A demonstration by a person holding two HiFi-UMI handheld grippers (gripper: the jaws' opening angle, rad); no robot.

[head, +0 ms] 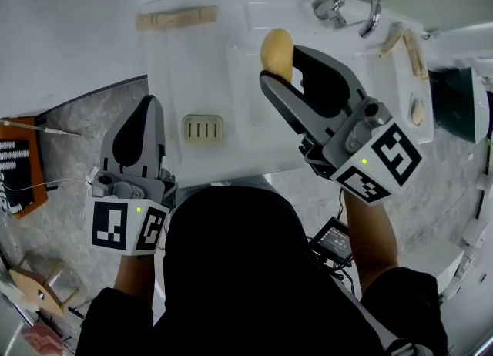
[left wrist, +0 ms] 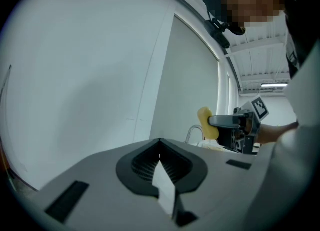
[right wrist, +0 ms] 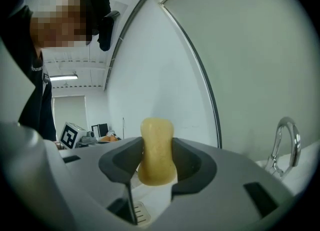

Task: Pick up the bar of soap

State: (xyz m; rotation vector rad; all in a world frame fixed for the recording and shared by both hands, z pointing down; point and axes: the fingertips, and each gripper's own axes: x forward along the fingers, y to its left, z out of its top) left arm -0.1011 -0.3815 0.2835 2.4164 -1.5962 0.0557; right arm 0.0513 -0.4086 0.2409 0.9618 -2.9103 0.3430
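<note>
Head view: right claw (head: 281, 62) clamped on bar of soap (head: 276, 45), lifted clear above white sink (head: 231, 31), near faucet (head: 350, 4). Left claw (head: 150, 104) hung idle beside sink edge.

Left gripper view: left claw (left wrist: 160, 147) pinched together, nothing between. Soap (left wrist: 206, 121) seen afar in other claw.

Right gripper view: soap (right wrist: 157, 150) stood upright, pinched mid-body by right claw (right wrist: 157, 162). Judged light, stiff, probably slick; rounded ends poor purchase, so mid-body hold best.

The right gripper (head: 281, 65), on a forearm (head: 373, 231) stretched forward, has its jaws clamped on the soap (head: 276, 48) and holds it raised, while the left gripper (head: 148, 115) sits nearer the body, jaws together and empty.
</note>
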